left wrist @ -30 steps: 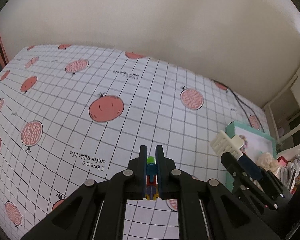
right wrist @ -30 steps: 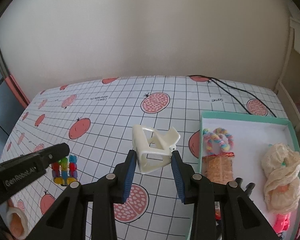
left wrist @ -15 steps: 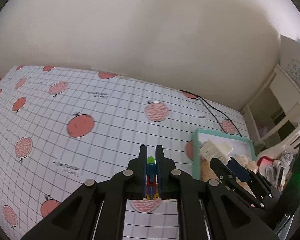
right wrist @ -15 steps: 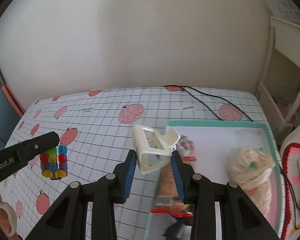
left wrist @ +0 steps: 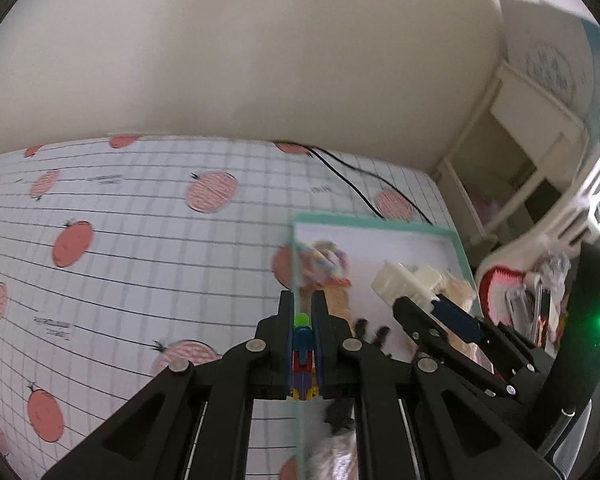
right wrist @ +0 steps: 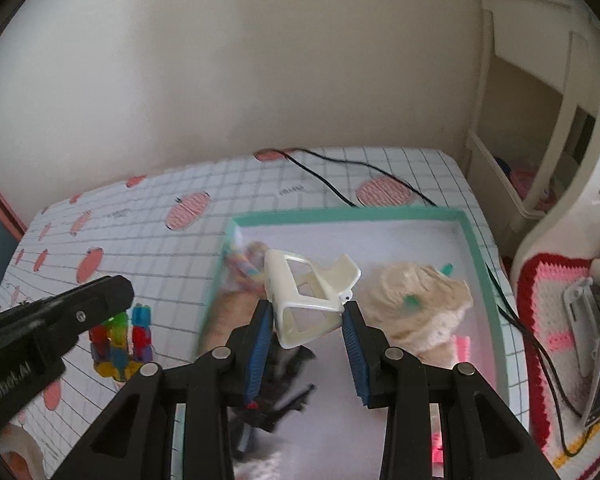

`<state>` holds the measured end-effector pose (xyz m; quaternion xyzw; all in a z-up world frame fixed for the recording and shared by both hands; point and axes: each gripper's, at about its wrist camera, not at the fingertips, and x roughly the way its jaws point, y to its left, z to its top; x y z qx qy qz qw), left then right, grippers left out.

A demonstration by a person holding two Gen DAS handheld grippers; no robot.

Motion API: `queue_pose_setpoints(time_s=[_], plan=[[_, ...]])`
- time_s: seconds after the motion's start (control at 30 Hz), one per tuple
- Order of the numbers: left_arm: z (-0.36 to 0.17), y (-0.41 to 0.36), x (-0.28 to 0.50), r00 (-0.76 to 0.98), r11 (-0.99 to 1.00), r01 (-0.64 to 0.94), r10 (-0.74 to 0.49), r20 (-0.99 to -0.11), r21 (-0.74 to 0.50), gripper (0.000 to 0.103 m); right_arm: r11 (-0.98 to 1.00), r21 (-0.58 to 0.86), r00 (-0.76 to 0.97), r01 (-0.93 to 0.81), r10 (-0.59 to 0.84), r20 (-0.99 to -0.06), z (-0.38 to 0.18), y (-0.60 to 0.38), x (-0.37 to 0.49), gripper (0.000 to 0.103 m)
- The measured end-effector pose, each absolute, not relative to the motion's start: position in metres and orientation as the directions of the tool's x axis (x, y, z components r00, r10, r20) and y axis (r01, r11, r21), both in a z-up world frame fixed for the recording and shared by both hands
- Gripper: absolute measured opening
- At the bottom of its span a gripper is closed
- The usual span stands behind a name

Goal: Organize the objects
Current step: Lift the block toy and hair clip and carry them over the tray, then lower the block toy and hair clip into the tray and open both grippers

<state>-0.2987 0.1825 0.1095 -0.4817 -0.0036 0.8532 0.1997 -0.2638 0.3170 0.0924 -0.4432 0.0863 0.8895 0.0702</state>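
Note:
My left gripper (left wrist: pixel 301 312) is shut on a multicoloured bead bracelet (left wrist: pixel 301 344), held in the air just over the left wall of the teal-rimmed box (left wrist: pixel 374 222). From the right wrist view the same bracelet (right wrist: pixel 120 338) hangs under the left gripper's black finger (right wrist: pixel 80 308), left of the box (right wrist: pixel 340 213). My right gripper (right wrist: pixel 306 312) is shut on a cream claw hair clip (right wrist: pixel 304 294) above the box's inside. In the left wrist view that clip (left wrist: pixel 406 280) shows to the right.
Inside the box lie a cream lace scrunchie (right wrist: pixel 420 300), a pastel braided tie (right wrist: pixel 242 264), a tan item, a black clip (right wrist: pixel 284 396) and a pink clip (right wrist: pixel 460 348). A black cable (right wrist: pixel 340 188) crosses the pomegranate-print tablecloth (left wrist: pixel 120 240). A crocheted cushion (right wrist: pixel 548 320) lies right of the table.
Both grippers have moved right with their loads: the box has come under the right gripper, and the left gripper now reaches the box's left wall. Neither grip has changed.

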Motion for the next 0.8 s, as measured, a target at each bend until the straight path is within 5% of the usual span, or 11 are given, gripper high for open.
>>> queue_pose_setpoints(time_s=[0.8], plan=[[0.078,0.224,-0.278,-0.33,-0.892,-0.406,0.347,-0.878,-0.2,0.008,-0.976,0.069,-0.481,-0.208,0.041,-0.876,0.059,0.342,-0.254,0.038]])
